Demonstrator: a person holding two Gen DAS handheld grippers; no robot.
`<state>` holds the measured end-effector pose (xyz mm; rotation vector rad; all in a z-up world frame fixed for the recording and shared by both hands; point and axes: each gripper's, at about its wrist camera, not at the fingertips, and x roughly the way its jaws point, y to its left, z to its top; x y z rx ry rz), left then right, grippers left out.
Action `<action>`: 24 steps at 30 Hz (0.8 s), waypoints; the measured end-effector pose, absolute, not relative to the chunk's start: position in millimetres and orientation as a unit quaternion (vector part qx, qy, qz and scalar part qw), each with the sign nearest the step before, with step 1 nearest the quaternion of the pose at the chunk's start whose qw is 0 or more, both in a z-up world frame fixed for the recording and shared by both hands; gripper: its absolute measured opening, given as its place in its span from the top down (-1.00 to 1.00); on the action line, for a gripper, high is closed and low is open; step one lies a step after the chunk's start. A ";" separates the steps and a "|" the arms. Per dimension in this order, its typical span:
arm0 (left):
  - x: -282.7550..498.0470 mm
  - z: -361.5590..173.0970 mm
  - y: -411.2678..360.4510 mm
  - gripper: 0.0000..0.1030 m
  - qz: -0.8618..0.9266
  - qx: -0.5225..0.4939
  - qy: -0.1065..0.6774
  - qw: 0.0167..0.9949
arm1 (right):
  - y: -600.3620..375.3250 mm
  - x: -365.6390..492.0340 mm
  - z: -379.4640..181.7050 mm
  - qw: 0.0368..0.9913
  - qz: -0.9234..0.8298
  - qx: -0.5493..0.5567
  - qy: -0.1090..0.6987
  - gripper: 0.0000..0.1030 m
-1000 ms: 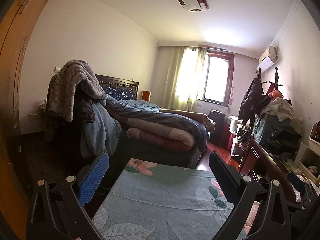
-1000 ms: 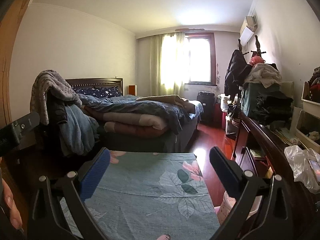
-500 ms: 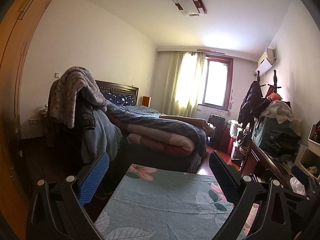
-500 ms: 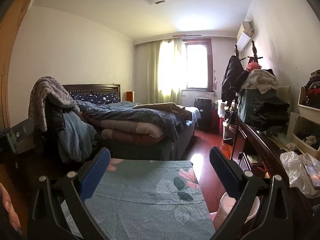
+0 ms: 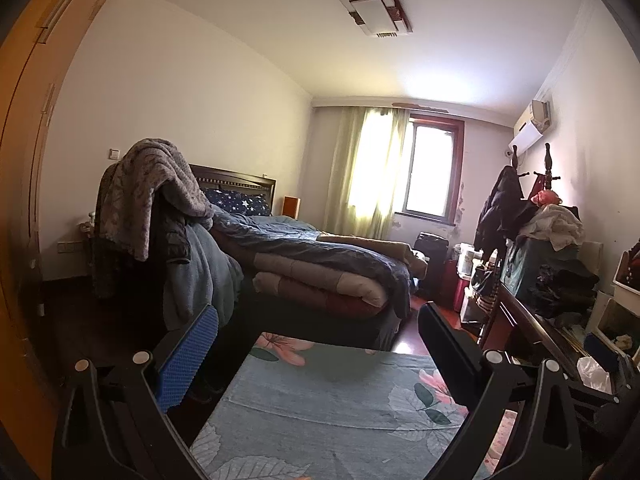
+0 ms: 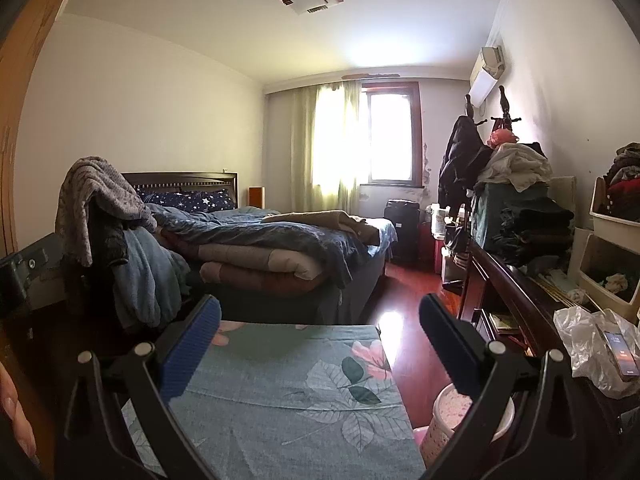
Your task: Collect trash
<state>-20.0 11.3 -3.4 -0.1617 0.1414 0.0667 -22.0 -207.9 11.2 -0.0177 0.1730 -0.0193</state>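
Both tongs are held level over a surface covered by a teal cloth with leaves and pink flowers (image 6: 280,392), and both point down the length of a bedroom. The left tongs (image 5: 316,344) are spread wide with nothing between the blue pads (image 5: 188,356). The right tongs (image 6: 320,332) are spread just as wide and are also empty.

The trash in view is a crumpled clear plastic bag (image 6: 588,344) lying on the dark wooden counter (image 6: 516,292) along the right wall, well to the right of the right tongs. A phone (image 6: 620,352) rests on the bag. In the left view the same bag (image 5: 594,374) shows as a small pale lump at the far right. A pink speckled bin (image 6: 448,428) stands on the floor just below the right tongs' right finger, partly hidden by it.

Beyond the cloth is a bed (image 6: 280,248) heaped with folded quilts, and a chair draped with a grey blanket (image 5: 156,192) stands at its near corner.
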 end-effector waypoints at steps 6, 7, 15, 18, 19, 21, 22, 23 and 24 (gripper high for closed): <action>-22.0 -2.6 11.7 -0.93 0.032 -0.076 0.068 0.994 | -207.5 -21.9 11.4 0.996 -0.009 -0.009 0.087 -0.94; -22.0 -2.7 12.1 -0.93 0.033 -0.076 0.068 0.994 | -207.1 -22.0 11.1 0.996 -0.009 -0.009 0.088 -0.94; -19.1 -2.8 13.6 -0.93 0.025 -0.081 0.072 0.994 | -206.8 -21.7 8.6 0.996 -0.008 -0.010 0.091 -0.94; -19.2 -2.7 14.7 -0.93 0.029 -0.078 0.068 0.994 | -206.3 -20.9 6.8 0.996 -0.009 -0.009 0.093 -0.94; -18.8 -2.8 15.8 -0.93 0.029 -0.078 0.066 0.994 | -206.4 -21.0 6.8 0.996 -0.009 -0.009 0.093 -0.94; -20.2 -3.2 15.7 -0.93 0.033 -0.076 0.062 0.995 | -206.7 -20.7 5.8 0.995 -0.009 -0.008 0.095 -0.94; -19.5 -3.8 15.4 -0.93 0.034 -0.074 0.062 0.995 | -206.4 -20.6 5.1 0.995 -0.009 -0.008 0.095 -0.94; -19.4 -4.1 14.8 -0.93 0.036 -0.072 0.062 0.995 | -206.8 -20.2 5.2 0.995 -0.009 -0.008 0.095 -0.94; -18.9 -4.4 14.3 -0.93 0.039 -0.071 0.063 0.995 | -206.7 -20.0 4.5 0.995 -0.010 -0.008 0.096 -0.94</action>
